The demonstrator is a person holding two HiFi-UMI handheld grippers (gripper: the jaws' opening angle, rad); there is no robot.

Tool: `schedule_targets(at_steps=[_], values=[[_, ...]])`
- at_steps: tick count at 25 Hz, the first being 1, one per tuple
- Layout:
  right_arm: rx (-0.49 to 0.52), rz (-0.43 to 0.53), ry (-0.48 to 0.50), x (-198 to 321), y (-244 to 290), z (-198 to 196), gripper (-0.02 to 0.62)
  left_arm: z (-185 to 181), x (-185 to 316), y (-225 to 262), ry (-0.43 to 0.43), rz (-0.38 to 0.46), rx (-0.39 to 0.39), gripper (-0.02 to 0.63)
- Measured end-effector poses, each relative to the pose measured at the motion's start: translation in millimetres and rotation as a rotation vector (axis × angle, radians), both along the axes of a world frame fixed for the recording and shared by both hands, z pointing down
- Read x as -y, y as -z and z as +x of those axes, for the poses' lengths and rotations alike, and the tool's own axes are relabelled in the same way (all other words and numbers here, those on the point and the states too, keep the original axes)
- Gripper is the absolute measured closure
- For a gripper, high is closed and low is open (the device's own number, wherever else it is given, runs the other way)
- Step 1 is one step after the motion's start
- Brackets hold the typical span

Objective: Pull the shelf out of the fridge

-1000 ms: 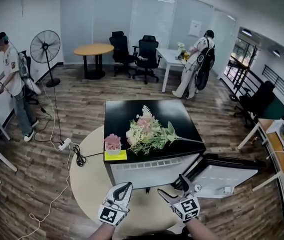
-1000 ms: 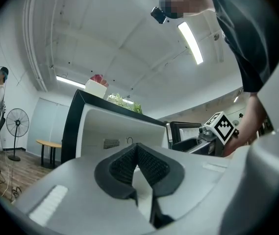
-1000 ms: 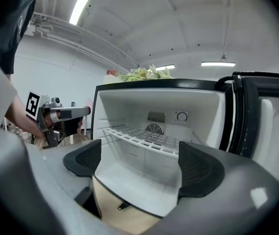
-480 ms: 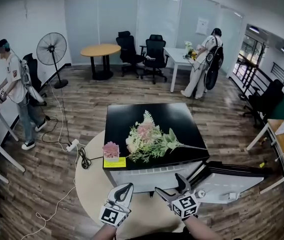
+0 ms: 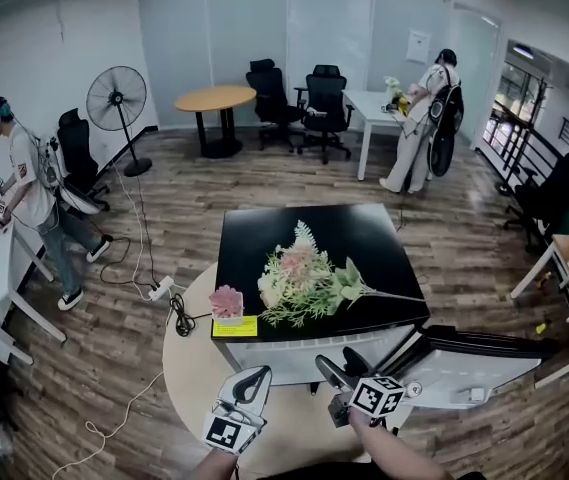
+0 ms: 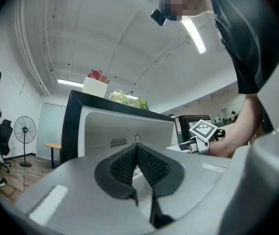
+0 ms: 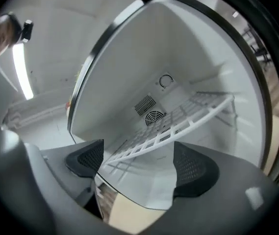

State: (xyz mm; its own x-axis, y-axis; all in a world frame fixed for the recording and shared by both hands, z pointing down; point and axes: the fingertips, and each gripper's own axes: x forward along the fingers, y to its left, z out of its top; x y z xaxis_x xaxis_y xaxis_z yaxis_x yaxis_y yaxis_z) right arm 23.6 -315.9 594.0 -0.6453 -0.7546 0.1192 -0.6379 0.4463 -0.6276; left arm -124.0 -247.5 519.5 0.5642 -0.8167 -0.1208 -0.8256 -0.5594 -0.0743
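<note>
Only in right gripper view: wire shelf [image 7: 183, 114] untouched between spread, just-narrowing right claw [image 7: 139, 163]; left claw [image 6: 138, 165] closed.

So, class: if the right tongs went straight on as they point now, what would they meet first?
Probably the front edge of the wire shelf inside the open fridge, though depth is unclear. The right tongs, just closing slightly, are open, gripping nothing.

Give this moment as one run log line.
door: open | shelf: inside fridge | right tongs: open, just closing slightly, nothing between, shelf ahead | left tongs: shut, empty
</note>
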Motion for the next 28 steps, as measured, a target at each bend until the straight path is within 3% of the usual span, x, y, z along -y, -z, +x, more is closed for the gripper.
schedule_targets(at_steps=[7,11,14,20,23,28], values=[[0.322,-0.161,-0.07,16,-9,1,0.22,0,-7,-3,-0.007,-0.011,0.019,0.606],[0.501,-0.329,-0.141,20,-28,4,0.235,1,-11,-7,-0.009,-0.019,0.031,0.606],[0.611,-0.361,-0.146,26,-33,3,0.255,1,-14,-5,-0.013,-0.015,0.027,0.606],[0.733,-0.396,-0.161,31,-42,4,0.279,1,-20,0,-0.016,-0.009,0.021,0.606],[0.747,-0.436,-0.188,33,-48,6,0.284,2,-23,3,-0.022,-0.004,0.016,0.606],[0.767,-0.435,-0.213,41,-54,13,0.355,5,-24,-1,-0.029,-0.006,0.022,0.606]])
